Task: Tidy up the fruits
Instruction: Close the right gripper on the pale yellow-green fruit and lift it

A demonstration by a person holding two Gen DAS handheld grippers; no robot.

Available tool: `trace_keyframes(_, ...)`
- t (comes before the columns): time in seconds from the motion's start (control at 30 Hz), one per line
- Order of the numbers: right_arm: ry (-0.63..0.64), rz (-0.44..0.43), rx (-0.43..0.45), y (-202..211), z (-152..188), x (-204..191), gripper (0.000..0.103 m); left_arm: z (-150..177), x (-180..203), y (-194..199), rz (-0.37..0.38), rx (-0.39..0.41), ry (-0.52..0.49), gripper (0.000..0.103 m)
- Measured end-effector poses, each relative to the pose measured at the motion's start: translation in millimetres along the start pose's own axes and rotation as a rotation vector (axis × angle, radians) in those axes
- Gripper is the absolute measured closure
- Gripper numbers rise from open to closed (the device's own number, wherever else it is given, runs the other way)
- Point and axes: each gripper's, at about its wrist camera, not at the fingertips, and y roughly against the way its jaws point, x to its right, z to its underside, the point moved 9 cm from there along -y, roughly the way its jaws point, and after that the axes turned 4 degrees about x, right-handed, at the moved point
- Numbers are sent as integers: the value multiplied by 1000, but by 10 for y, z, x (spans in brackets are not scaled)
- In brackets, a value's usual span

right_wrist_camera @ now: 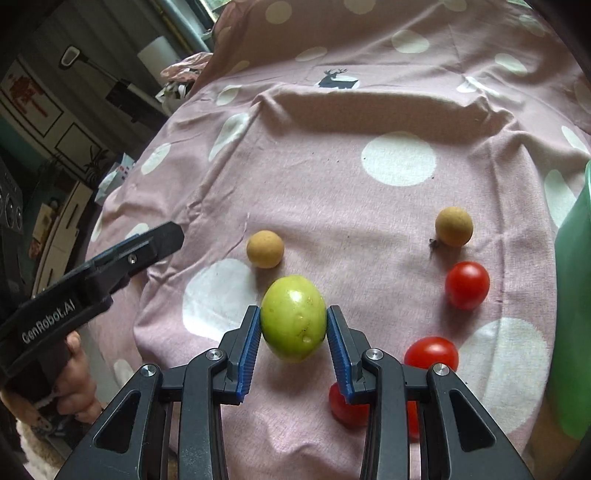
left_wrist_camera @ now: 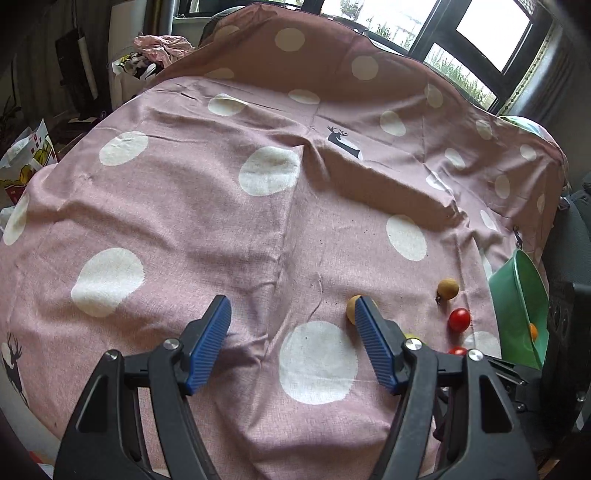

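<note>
Where the left wrist camera looks out, we see a pink cloth with white dots [left_wrist_camera: 177,206] draped over the worktop, wrinkled and ridged through the middle, with a small dark deer print [left_wrist_camera: 341,142] farther back. Beyond the cloth stand dark-framed windows [left_wrist_camera: 476,33] with greenery outside, and a pile of bags and crumpled fabric [left_wrist_camera: 147,55] at the far left. Our left hand-held gripper [left_wrist_camera: 293,314] hangs released over the cloth, its blue pads wide apart and holding nothing. Its right finger partly hides a tan round fruit [left_wrist_camera: 351,308]. To the right lie a second tan fruit [left_wrist_camera: 447,288] and a red tomato [left_wrist_camera: 459,319], with another tomato [left_wrist_camera: 458,350] half hidden behind the gripper frame. A green bowl [left_wrist_camera: 517,288] sits at the cloth's right edge with something orange inside.

From the right wrist camera, the same dotted cloth [right_wrist_camera: 332,177] fills the view, with shelving and a lamp in the dim room at left. Our right hand-held gripper [right_wrist_camera: 293,325] is clenched on a green oval fruit [right_wrist_camera: 293,317], both blue pads pressed against its sides. Just beyond it rests one tan fruit [right_wrist_camera: 265,248]; the other tan one [right_wrist_camera: 453,226] lies well to the right, near a tomato [right_wrist_camera: 467,284]. Two more tomatoes [right_wrist_camera: 431,352] [right_wrist_camera: 341,408] sit close to the gripper, the nearer one partly covered by its right finger. The left hand-held gripper [right_wrist_camera: 162,236] reaches in from the left, and the bowl's green wall [right_wrist_camera: 572,295] borders the right.
</note>
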Motion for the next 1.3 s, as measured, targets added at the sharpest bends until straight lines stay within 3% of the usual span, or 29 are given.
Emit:
trace_keyframes(0.2,-14,-17,-26,40,31,23,65,-3,-3,8,9,-4,2,34)
trace_keyframes(0.33,-60,-37,69,259,-96,121,54,26,77,4,28,-16,-23,35)
trace_keyframes(0.5,-167,-85,168,353,-286,254,54,142,306,-32,104,-63,-71,39)
trace_keyframes(0.7,-219,-113,110,209,-239,259,71,405,610,-136,213,-192,-100,45)
trace_keyframes(0.9,-256,-176,77,189,-179,261,71,557,759,-173,256,-250,-125,45)
trace_keyframes(1.07,-257,-176,42,122,-122,249,71,646,837,-227,241,-270,-153,46)
trace_keyframes(1.3,-257,-199,14,55,-82,220,71,725,921,-297,247,-292,-167,54)
